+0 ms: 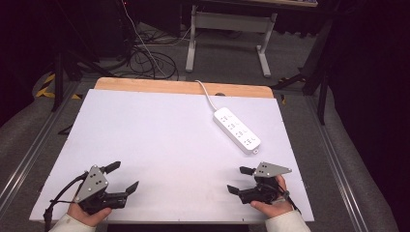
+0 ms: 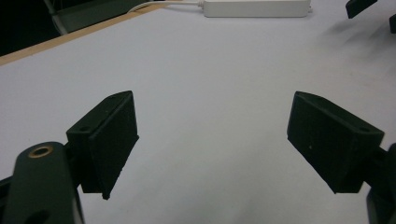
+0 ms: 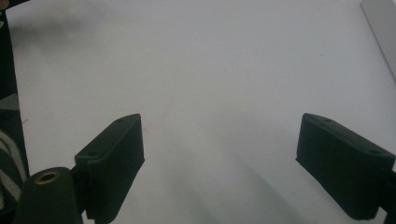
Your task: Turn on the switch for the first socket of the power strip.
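**White power strip waits while two open grippers rest low**

White is the colour of the big sheet that covers the table point(image 1: 159, 145). A strip of bare wood shows along its far edge.

The power strip point(image 1: 237, 130) lies flat on the sheet, on the right side and towards the back. It sits at a slant. Its white cord point(image 1: 207, 94) runs from its far end up to the wooden edge. In the left gripper view the power strip point(image 2: 256, 8) lies far off at the top.

The left gripper point(image 1: 124, 177) is at the near left corner of the table, held in the person's left hand point(image 1: 87, 215). Its two black jaws stand wide apart. Nothing is between them, just the white sheet. In the left gripper view, the left gripper point(image 2: 212, 140) looks across the bare sheet towards the power strip.

The right gripper point(image 1: 238, 180) is at the near right, held in the right hand point(image 1: 270, 203). Its jaws are wide apart too, with nothing between them. It points to the left, across the sheet. The power strip is near it, a little farther back on the table, and they do not touch. In the right gripper view, the right gripper point(image 3: 219, 158) has only white sheet under it.

Both grippers sit low by the sheet, well apart from each other.
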Available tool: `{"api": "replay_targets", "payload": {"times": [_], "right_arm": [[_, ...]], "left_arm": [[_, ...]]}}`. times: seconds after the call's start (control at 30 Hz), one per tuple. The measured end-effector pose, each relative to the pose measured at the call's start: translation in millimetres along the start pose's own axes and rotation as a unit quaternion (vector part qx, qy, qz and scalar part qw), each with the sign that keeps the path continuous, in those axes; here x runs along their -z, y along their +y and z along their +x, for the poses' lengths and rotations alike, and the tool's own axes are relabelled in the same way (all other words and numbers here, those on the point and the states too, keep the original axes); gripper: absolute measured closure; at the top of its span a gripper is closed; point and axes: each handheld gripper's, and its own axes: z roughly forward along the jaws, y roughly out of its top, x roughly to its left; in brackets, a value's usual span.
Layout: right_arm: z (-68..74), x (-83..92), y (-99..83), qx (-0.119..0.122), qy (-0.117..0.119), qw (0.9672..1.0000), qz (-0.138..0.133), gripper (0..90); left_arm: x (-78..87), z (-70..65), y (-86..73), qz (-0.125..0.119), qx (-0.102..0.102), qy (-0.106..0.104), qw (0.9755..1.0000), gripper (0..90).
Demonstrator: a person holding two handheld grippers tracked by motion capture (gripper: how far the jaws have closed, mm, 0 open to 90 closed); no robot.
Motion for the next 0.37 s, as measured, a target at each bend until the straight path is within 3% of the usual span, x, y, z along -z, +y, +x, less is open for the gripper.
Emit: {"api": "replay_targets", "payload": {"times": [0.13, 0.23, 0.37], "right_arm": [[-0.4, -2.8, 0.1, 0.007, -0.015, 0.9999, 0.005, 15.9], [-3.6, 0.4, 3.0, 0.004, -0.034, 0.9994, -0.006, 15.9], [-4.1, 4.2, 4.0, 0.010, -0.043, 0.9990, -0.010, 15.9]], "left_arm": [[-2.0, 1.1, -0.7, 0.003, 0.003, -0.002, 1.0000, 16.3], [-2.7, 4.0, -1.6, 0.004, 0.012, -0.005, 0.9999, 15.3], [-3.1, 6.9, -2.6, 0.005, 0.014, -0.003, 0.9999, 14.9]]}}
